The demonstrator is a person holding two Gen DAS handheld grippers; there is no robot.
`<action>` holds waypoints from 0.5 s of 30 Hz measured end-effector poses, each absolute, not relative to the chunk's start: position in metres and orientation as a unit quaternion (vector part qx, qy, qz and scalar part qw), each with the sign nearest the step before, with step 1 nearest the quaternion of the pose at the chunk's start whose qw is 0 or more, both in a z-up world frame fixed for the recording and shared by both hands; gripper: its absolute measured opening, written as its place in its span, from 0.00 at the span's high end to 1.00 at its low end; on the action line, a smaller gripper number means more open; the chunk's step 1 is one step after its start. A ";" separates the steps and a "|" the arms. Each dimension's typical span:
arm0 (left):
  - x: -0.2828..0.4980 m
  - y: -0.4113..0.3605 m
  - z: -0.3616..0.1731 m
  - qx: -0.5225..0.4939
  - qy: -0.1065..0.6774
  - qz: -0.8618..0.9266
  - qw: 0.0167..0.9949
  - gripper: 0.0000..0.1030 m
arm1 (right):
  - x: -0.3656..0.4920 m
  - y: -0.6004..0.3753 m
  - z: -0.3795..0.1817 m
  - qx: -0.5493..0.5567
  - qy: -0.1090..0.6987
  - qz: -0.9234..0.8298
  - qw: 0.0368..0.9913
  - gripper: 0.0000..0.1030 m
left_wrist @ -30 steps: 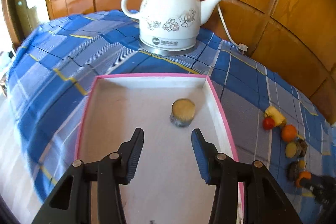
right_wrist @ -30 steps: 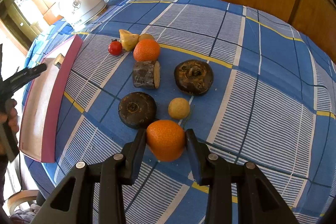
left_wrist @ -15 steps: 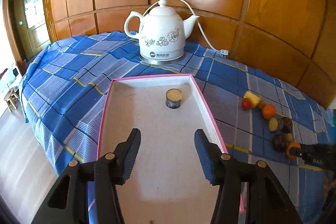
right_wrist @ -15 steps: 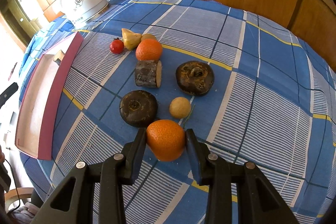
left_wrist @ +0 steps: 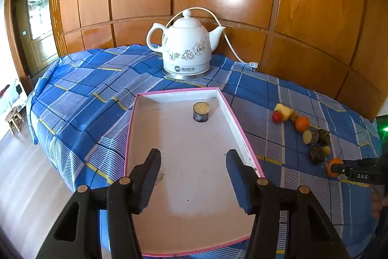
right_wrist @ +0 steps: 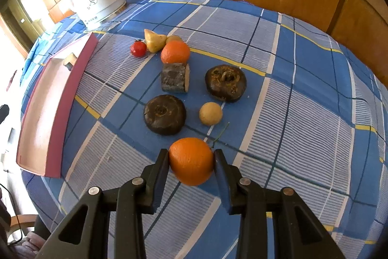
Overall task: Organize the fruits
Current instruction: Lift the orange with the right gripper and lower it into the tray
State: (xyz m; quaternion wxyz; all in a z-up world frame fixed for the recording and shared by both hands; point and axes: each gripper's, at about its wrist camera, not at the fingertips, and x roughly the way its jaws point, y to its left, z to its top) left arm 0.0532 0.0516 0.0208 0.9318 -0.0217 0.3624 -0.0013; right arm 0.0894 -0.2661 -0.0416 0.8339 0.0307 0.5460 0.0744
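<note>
So the right gripper (right_wrist: 191, 159) is clamped on a round orange fruit (right_wrist: 191, 160), pads pressing both of its sides, low in the middle of the right wrist view. What the next move hinges on, probably: the shallow pink-rimmed white tray (right_wrist: 58, 113) sits off to the left edge of that frame, long axis running away toward the white ceramic kettle (right_wrist: 97, 1), well apart from the held fruit. The left gripper (left_wrist: 194, 176) hangs over the tray's near end, jaws opening with nothing between them. The other fruits lie on the blue plaid-covered surface (right_wrist: 303, 101).
</note>
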 end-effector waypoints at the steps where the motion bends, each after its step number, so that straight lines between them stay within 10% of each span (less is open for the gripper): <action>1: 0.052 0.053 0.021 -0.021 0.361 -0.001 0.932 0.44 | 0.086 -0.265 -0.038 0.033 0.543 0.074 0.836 0.64; 15: 0.038 0.069 0.016 -0.034 0.356 0.005 0.934 0.44 | 0.072 -0.179 0.005 0.042 0.499 0.177 0.847 0.64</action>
